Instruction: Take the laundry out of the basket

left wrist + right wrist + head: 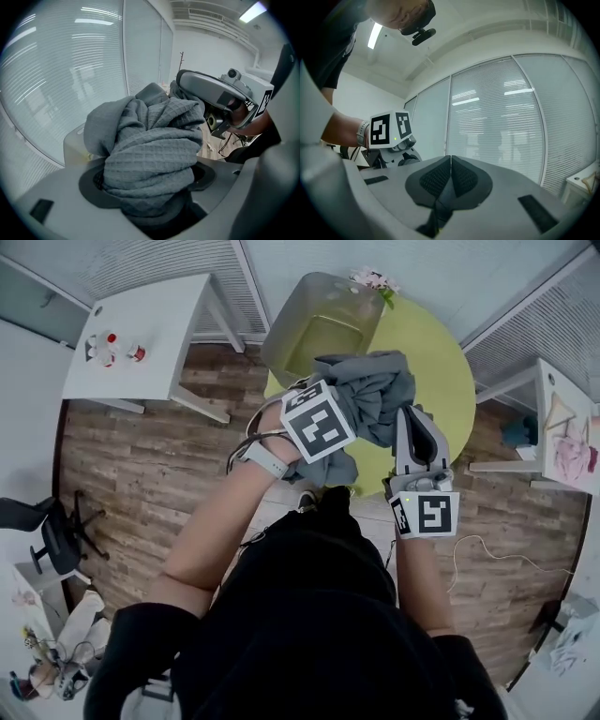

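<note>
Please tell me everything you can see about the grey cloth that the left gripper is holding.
The grey cloth looks like soft waffle-weave fabric, crumpled into a thick bundle with deep folds. The left gripper clamps it between wide-set jaws, and the bundle bulges out past them. In the head view it is held in the air near the basket, one end hanging below the gripper. The right gripper, shut and empty, is close beside it; contact is unclear.
</note>
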Available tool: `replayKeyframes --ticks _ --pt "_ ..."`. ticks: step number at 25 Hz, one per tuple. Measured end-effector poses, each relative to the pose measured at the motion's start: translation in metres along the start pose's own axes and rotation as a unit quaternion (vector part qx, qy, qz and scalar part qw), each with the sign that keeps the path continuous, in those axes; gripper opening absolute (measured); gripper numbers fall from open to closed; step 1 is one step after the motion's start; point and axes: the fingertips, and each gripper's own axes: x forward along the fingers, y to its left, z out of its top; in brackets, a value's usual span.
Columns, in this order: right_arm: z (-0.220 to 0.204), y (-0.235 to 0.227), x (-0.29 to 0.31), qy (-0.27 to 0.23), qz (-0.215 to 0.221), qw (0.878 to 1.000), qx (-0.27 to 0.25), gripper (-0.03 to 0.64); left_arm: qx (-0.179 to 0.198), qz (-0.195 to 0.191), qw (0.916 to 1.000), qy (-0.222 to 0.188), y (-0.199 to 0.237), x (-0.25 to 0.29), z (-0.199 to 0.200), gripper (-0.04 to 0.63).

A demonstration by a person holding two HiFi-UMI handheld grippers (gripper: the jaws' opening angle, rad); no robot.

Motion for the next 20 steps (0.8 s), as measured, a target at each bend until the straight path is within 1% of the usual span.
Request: replayKeyframes --ticks 4,8,17,20 --pt "-0.01 0.002 -0.021 0.013 -0.024 1.0 0.007 0.023 0.021 -0.018 0.9996 0.002 -0.024 0.01 -0.002 0.388" --pt "-0.019 -0.009 -0.038 0.024 -0.048 0.999 0.008 0.023 0.039 -0.024 0.9989 0.004 -0.041 0.026 0.006 0.388" --pt "-0.037 -0.046 -0.059 0.04 -0.075 0.996 0.015 0.023 0.053 -0.055 0.9971 0.005 -0.068 0.073 0.03 0.388" --pt "-0.046 -0.06 -0.061 0.047 -0.079 0.996 0.016 0.023 0.052 -0.055 0.9971 -0.001 -0.07 0.091 0.041 0.388"
